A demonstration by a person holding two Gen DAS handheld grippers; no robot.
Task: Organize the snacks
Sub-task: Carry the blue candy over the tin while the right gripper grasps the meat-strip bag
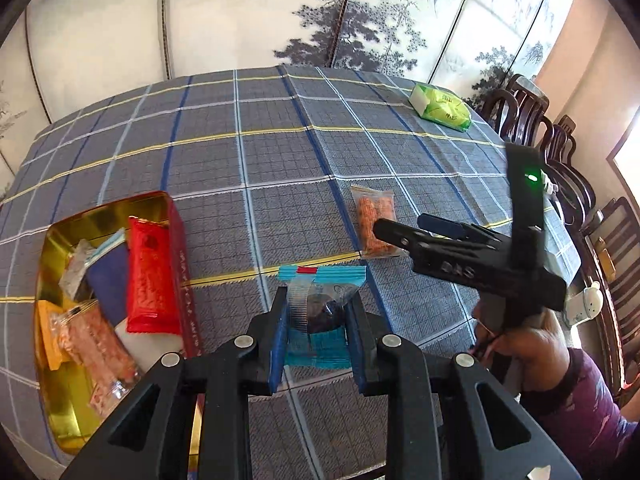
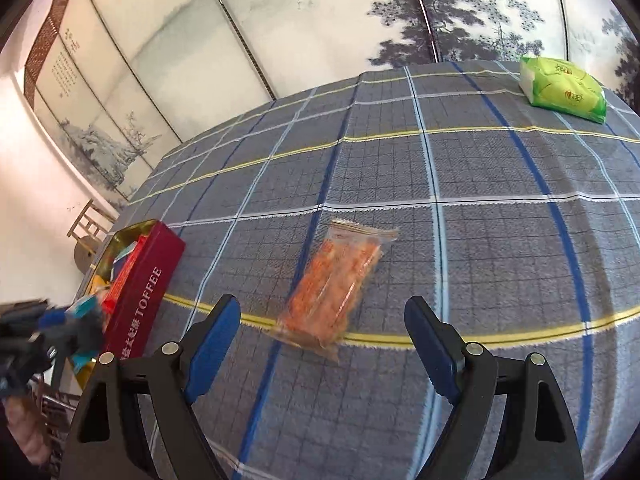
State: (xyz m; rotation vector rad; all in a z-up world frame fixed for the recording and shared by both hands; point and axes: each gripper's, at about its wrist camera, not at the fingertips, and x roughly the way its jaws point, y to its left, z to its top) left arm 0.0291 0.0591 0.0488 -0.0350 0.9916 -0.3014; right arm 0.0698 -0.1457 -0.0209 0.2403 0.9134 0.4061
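Observation:
My left gripper [image 1: 318, 312] is shut on a clear snack packet with teal ends and a dark piece inside [image 1: 320, 304], held above the checked tablecloth. To its left lies the red toffee tin [image 1: 182, 264] with a gold inside, holding a red packet [image 1: 150, 276] and several other snacks. An orange snack packet [image 1: 374, 222] lies flat on the cloth; in the right wrist view the orange packet [image 2: 334, 294] sits just ahead of and between the fingers of my open right gripper [image 2: 322, 334], not touched. The right gripper [image 1: 400, 232] also shows in the left wrist view, hovering by that packet.
A green tissue pack [image 1: 442, 108] lies at the far right of the table [image 1: 280, 152]; the same green pack [image 2: 562, 88] appears in the right wrist view. Dark wooden chairs [image 1: 560, 152] line the right side. A painted folding screen [image 1: 360, 12] stands behind. A person's hand [image 1: 532, 344] holds the right gripper.

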